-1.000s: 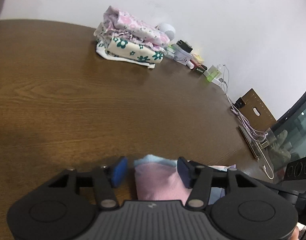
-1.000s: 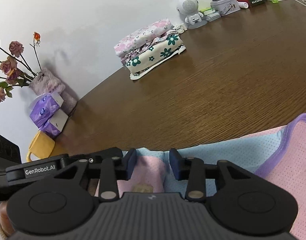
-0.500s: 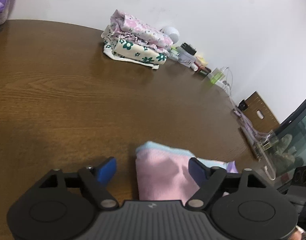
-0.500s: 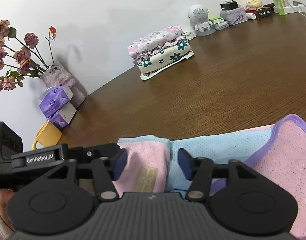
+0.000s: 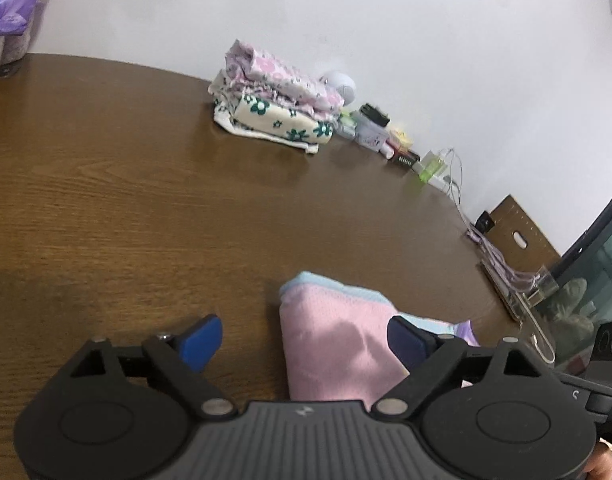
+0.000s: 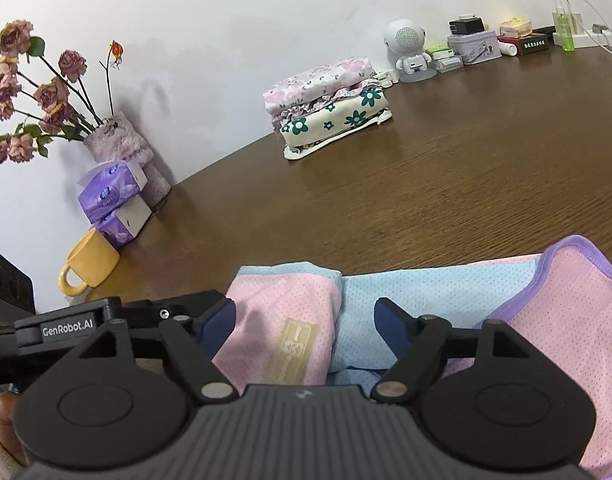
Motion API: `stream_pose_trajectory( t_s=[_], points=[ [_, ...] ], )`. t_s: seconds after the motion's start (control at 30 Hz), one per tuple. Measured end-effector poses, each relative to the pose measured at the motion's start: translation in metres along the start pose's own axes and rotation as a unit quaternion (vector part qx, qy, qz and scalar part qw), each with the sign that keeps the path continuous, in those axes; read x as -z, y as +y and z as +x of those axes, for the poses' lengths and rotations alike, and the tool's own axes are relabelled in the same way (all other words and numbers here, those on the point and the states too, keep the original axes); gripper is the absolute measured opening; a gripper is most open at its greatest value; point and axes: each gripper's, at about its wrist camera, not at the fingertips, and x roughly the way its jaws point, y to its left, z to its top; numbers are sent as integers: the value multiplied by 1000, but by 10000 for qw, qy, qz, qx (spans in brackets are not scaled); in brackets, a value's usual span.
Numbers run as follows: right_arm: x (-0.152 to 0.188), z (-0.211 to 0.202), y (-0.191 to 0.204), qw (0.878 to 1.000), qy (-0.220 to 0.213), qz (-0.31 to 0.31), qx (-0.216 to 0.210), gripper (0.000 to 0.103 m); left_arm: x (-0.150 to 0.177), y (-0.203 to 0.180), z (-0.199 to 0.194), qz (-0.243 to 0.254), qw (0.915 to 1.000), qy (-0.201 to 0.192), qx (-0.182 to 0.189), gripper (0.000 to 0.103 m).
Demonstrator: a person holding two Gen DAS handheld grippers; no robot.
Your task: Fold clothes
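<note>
Right wrist view: both grippers' jaws spread wide over the pink garment (image 6: 290, 316) on the desk (image 6: 445, 192). Folded clothes (image 6: 325, 100), tissue packs (image 6: 110, 192) and a yellow mug (image 6: 88, 266) stand well apart.

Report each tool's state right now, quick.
Left tool: open, holding nothing, over the pink garment.
Right tool: open, holding nothing, over the same garment.

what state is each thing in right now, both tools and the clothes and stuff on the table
left tool: open, holding nothing
right tool: open, holding nothing
pink and blue garment: partly folded, lying on the table
stack of floral clothes: folded, piled near the wall
yellow mug: upright
tissue packs: stacked, tilted against the vase
flowers: dried, standing in the vase
</note>
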Motion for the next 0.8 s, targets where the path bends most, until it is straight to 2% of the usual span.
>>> stream_pose_trajectory(
  t_s=[0.07,0.2,0.33,0.47,0.53,0.7,0.8],
  points=[
    [1,1,1,10000,24,-3,20,74,2,-3,0,114,9999,13,-129,87],
    [3,3,1,10000,48,1,-6,64,2,-2,-1,71,9999,27,-81,86],
    [4,4,3,10000,77,-17,-27,52,4,-2,-1,131,9999,0,-85,73],
    [6,4,7,9999,78,-113,-2,43,5,-2,-1,131,9999,14,-14,66],
    [7,3,9,9999,57,-160,16,42,6,-3,0,129,9999,30,18,63],
    [8,2,10,9998,45,-204,54,43,7,-4,0,116,9999,38,51,63],
    [9,0,12,9997,43,-226,61,48,7,-5,-2,70,10000,21,9,73]
  ],
)
